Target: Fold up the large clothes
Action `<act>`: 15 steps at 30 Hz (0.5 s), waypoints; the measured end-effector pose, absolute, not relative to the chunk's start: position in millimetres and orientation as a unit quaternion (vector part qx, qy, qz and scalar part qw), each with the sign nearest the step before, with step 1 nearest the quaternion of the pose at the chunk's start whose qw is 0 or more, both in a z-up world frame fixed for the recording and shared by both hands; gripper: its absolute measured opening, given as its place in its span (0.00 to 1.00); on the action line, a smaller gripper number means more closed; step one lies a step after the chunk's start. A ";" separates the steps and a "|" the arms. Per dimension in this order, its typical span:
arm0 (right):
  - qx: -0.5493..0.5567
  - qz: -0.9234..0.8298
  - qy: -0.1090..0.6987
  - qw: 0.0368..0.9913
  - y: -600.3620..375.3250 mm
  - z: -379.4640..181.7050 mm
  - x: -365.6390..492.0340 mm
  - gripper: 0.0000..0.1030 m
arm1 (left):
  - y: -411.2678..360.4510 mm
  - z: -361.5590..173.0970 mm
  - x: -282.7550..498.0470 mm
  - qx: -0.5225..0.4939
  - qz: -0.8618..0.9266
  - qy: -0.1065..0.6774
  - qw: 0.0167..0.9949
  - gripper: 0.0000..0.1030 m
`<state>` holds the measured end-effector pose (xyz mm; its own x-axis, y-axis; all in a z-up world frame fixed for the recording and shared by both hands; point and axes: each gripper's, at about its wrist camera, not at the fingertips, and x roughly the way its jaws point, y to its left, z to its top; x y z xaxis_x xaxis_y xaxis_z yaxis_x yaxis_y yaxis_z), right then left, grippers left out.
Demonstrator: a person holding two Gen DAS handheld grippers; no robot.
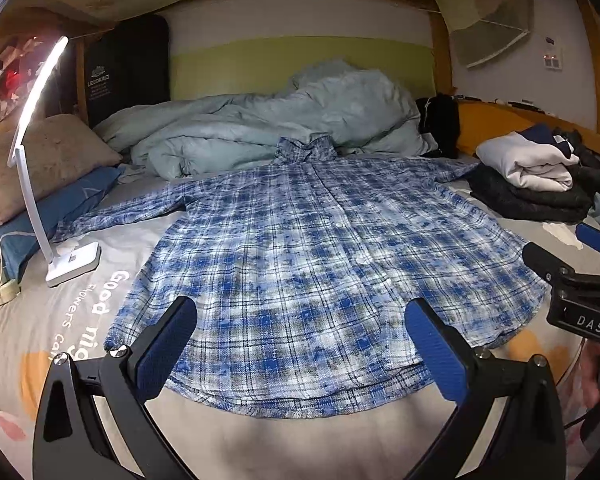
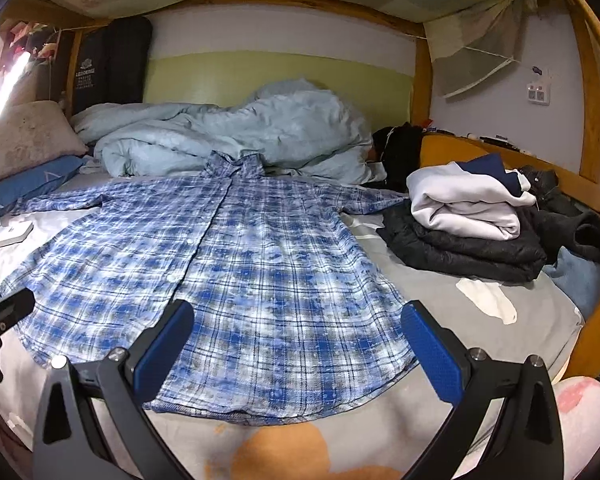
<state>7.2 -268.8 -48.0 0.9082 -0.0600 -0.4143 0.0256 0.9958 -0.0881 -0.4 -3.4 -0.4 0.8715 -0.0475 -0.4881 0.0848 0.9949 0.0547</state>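
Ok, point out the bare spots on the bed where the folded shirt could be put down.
Bare sheet lies between the plaid shirt hem and the clothes pile, and in front of the hem nearest the grippers. Crowded: the quilt behind the collar, the lamp and pillows on the left.

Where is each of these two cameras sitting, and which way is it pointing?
Left wrist view: sits on the left claw, looking forward over the near hem of the plaid shirt toward the rumpled duvet; its own two blue-padded fingers show, spread open, and the right claw's tip at the right edge.
Right wrist view: sits on the right claw, facing the same way from further right; its own open fingers show, and the left claw's tip at the left edge.
Both share the shirt, duvet, desk lamp and folded clothes pile.
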 end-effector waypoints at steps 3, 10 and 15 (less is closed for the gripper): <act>-0.040 0.009 0.239 0.970 -266.5 -51.3 12.9 1.00 | -4.9 -2.1 1.9 0.049 -0.035 0.264 0.963 1.00; -0.089 0.029 0.274 0.957 -251.4 -66.5 18.8 1.00 | -26.7 -19.7 5.1 0.116 -0.063 0.291 0.948 1.00; -0.108 0.051 0.319 0.940 -248.9 -83.6 27.8 1.00 | -35.3 -27.6 6.4 0.145 -0.066 0.303 0.940 1.00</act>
<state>27.8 -248.9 -83.6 0.7919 0.0264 -0.6100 -0.1637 0.9717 -0.1705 6.4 -35.3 -27.6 0.8079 -0.0365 -0.5882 0.2116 0.9495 0.2317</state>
